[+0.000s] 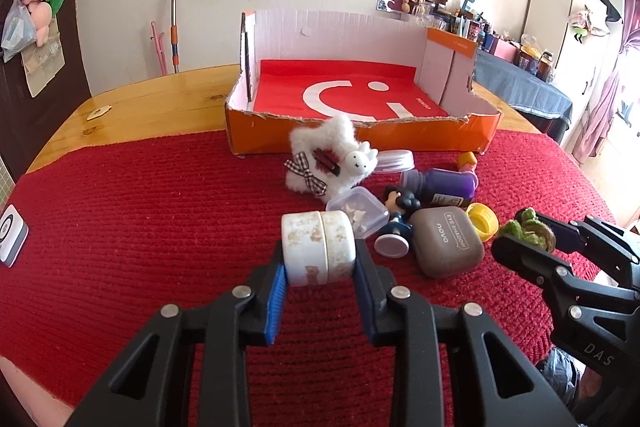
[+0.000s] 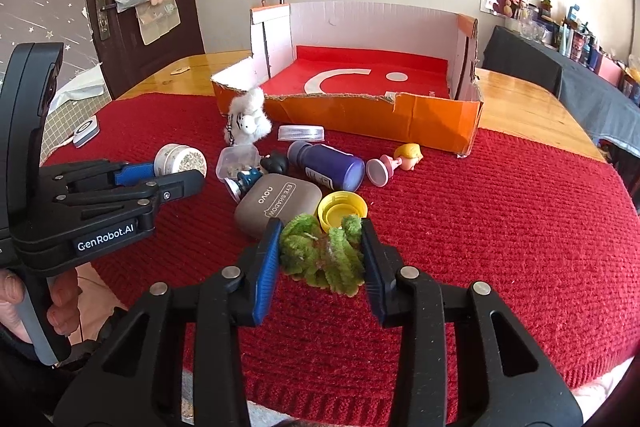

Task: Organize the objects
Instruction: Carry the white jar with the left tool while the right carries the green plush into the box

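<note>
My left gripper (image 1: pixel 319 257) is shut on a stained white jar (image 1: pixel 318 251) that lies on its side over the red cloth; that jar (image 2: pixel 180 159) also shows between the left gripper (image 2: pixel 176 173) in the right wrist view. My right gripper (image 2: pixel 322 247) is shut on a fuzzy green toy (image 2: pixel 320 255), seen too as the green toy (image 1: pixel 530 227) in the right gripper (image 1: pixel 524 233) at the right of the left wrist view. Behind them stands an orange cardboard box (image 1: pixel 360 135) with a red liner, its box front (image 2: pixel 360 115) torn low.
Loose on the red cloth (image 1: pixel 160 227): a white plush (image 1: pixel 332 163), clear small box (image 1: pixel 358 213), figurine (image 1: pixel 396 223), brown eyeshadow case (image 1: pixel 446 243), purple bottle (image 1: pixel 444 185), yellow cap (image 1: pixel 482 221), clear lid (image 2: pixel 301 133), pink figurine (image 2: pixel 396 163). A white device (image 1: pixel 12 235) sits at left.
</note>
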Tool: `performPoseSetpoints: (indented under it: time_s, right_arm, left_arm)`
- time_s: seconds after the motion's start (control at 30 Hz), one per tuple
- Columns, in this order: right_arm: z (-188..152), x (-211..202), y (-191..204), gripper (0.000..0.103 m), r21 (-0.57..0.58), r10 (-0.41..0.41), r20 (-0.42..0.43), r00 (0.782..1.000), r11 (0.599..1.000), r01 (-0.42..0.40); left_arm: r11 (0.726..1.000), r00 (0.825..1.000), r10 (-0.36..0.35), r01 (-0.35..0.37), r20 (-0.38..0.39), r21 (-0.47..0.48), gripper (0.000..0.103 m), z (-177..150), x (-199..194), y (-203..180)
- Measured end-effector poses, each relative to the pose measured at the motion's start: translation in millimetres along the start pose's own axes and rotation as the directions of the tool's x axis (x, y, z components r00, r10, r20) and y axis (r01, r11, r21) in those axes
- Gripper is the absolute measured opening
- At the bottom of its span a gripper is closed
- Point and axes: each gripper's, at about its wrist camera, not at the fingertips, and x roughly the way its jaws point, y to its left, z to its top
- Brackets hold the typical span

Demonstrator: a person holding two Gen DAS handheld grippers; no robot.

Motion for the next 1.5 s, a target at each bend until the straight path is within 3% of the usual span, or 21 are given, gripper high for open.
performPoseSetpoints:
  time_s: [0.37, 0.63, 1.5]
  right_arm:
    - [22, -5, 3, 0.036, -0.01, 0.006, 0.053, 0.999, 1.0, -0.006]
    - [21, 1, 1, 0.036, -0.001, 0.011, 0.037, 0.999, 1.0, -0.011]
    - [95, 15, -27, 0.036, 0.018, 0.045, 0.024, 0.999, 0.999, -0.045]
  left_arm:
    - [1.0, 1.0, -0.005, 0.005, 0.017, 0.009, 0.032, 6, -5, -3]
    - [1.0, 1.0, -0.015, 0.015, 0.016, 0.013, 0.032, 11, -6, -3]
    - [0.999, 0.999, -0.039, 0.038, 0.021, 0.031, 0.032, 96, 14, -9]
